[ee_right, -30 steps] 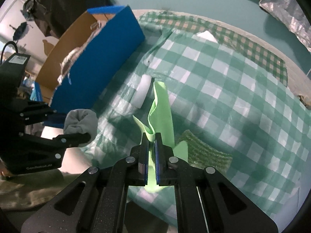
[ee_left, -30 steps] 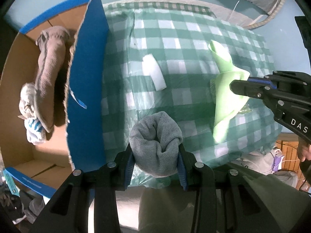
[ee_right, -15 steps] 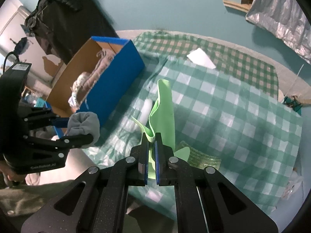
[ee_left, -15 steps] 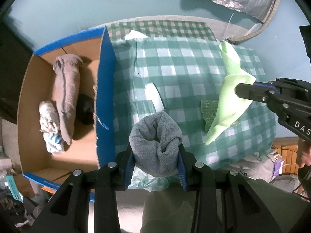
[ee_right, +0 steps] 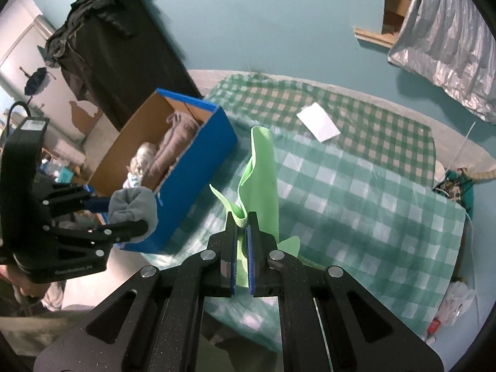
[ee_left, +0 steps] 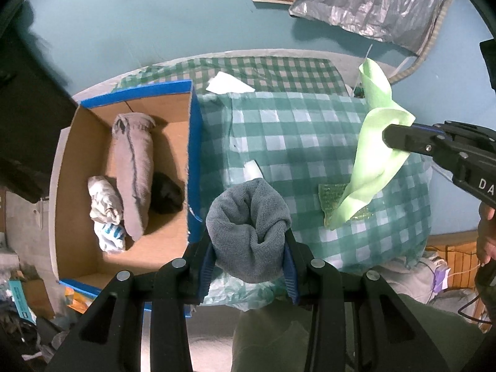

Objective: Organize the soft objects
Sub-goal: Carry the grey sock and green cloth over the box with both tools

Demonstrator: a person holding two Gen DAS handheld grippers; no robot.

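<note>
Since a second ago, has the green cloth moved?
Yes. The green cloth, clamped in the right gripper, has lifted away from the checked tablecloth; more of the table and the blue box now show beneath it.

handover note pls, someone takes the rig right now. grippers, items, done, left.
Left gripper: shut on the rolled grey sock, held above the table edge beside the box.
Right gripper: shut on the green cloth, which hangs clear above the checked tablecloth.
Done: a brown towel, a white sock and a dark item already lie in the box.
Left: box both held items; the green scrub pad remains on the table.
</note>
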